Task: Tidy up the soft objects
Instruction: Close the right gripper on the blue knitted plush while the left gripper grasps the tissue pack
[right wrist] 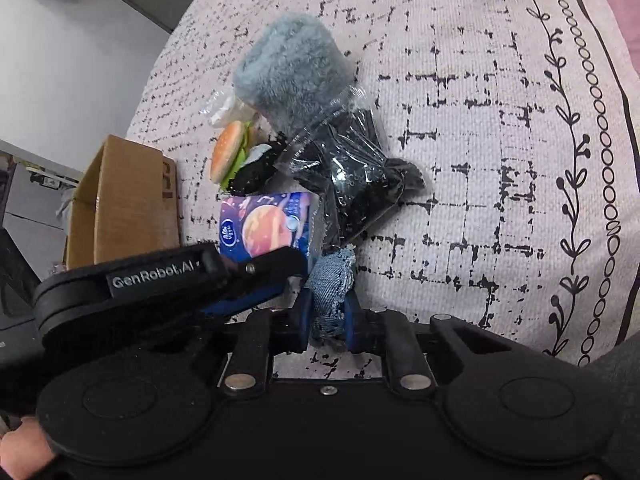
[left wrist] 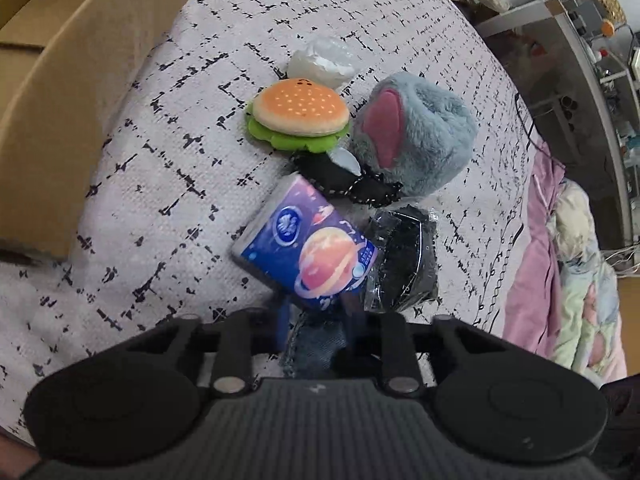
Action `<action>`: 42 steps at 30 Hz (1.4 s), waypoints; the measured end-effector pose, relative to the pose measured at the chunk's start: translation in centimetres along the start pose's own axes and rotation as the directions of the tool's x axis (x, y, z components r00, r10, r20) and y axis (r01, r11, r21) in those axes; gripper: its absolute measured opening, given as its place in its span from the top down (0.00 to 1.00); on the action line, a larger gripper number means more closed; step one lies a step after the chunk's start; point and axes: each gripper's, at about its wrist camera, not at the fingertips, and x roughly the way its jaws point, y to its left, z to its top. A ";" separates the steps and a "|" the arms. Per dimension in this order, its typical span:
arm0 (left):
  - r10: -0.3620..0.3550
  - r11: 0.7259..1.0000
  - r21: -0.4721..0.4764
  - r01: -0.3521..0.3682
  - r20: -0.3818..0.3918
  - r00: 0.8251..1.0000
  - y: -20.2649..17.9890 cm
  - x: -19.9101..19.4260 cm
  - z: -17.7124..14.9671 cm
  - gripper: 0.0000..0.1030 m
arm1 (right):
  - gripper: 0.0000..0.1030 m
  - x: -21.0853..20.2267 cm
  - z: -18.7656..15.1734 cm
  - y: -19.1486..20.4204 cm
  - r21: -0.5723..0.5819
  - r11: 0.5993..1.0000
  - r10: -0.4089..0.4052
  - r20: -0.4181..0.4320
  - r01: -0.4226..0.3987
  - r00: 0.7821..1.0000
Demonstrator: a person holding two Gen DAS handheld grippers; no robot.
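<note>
A tissue pack (left wrist: 308,248) with a planet print lies on the patterned bed cover, and my left gripper (left wrist: 318,316) has its blue fingers on either side of the pack's near end. It also shows in the right wrist view (right wrist: 268,224), with the left gripper (right wrist: 256,284) over it. My right gripper (right wrist: 326,312) is shut on a denim scrap (right wrist: 332,280), which also shows in the left wrist view (left wrist: 316,344). Behind lie a burger plush (left wrist: 298,114), a blue furry plush (left wrist: 416,132), a black stitched piece (left wrist: 360,184) and a bagged black item (left wrist: 404,256).
An open cardboard box (left wrist: 68,92) stands at the left on the bed cover (left wrist: 160,184); it also shows in the right wrist view (right wrist: 120,200). A white plastic bag (left wrist: 324,60) lies behind the burger. Pink bedding (left wrist: 536,248) and shelves (left wrist: 580,60) are to the right.
</note>
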 end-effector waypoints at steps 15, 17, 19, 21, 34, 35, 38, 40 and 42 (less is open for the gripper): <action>-0.002 0.994 -0.105 0.009 0.072 0.997 1.8 -2.2 0.2 0.76 | 0.85 -2.6 -1.5 0.4 -0.017 1.000 -0.014 0.084 0.015 0.996; -0.004 0.993 -0.120 0.014 0.081 0.997 2.0 -2.1 0.2 0.46 | 0.85 -2.7 -1.5 0.4 -0.021 1.000 -0.017 0.088 0.019 0.996; 0.001 0.994 -0.109 0.011 0.111 0.994 1.9 -2.3 0.0 0.36 | 0.85 -2.7 -1.6 0.4 -0.022 1.000 -0.021 0.089 0.023 0.996; 0.009 0.995 -0.098 0.004 0.130 0.992 1.5 -2.2 0.0 0.29 | 0.85 -2.6 -1.5 0.5 -0.018 1.000 -0.024 0.089 0.025 0.996; 0.004 0.993 -0.115 0.013 0.143 0.990 0.4 0.6 1.4 0.21 | 0.85 -1.9 -0.7 -0.2 0.009 0.999 -0.044 0.090 0.043 0.995; 0.004 0.993 -0.114 0.012 0.143 0.990 0.3 0.7 1.4 0.18 | 0.85 -1.8 -0.6 -0.1 0.008 0.999 -0.045 0.087 0.044 0.995; 0.001 0.992 -0.125 0.018 0.150 0.989 0.2 1.1 1.5 0.13 | 0.85 -1.5 -0.5 -0.1 0.000 0.999 -0.045 0.084 0.045 0.995; 0.016 0.993 -0.120 0.003 0.158 0.987 -0.1 1.3 1.4 0.12 | 0.85 -1.4 -0.4 -0.1 -0.002 0.999 -0.046 0.084 0.047 0.995; 0.031 0.993 -0.116 -0.012 0.161 0.986 -0.3 1.5 1.3 0.14 | 0.85 -1.4 -0.3 -0.1 -0.003 0.999 -0.042 0.084 0.043 0.996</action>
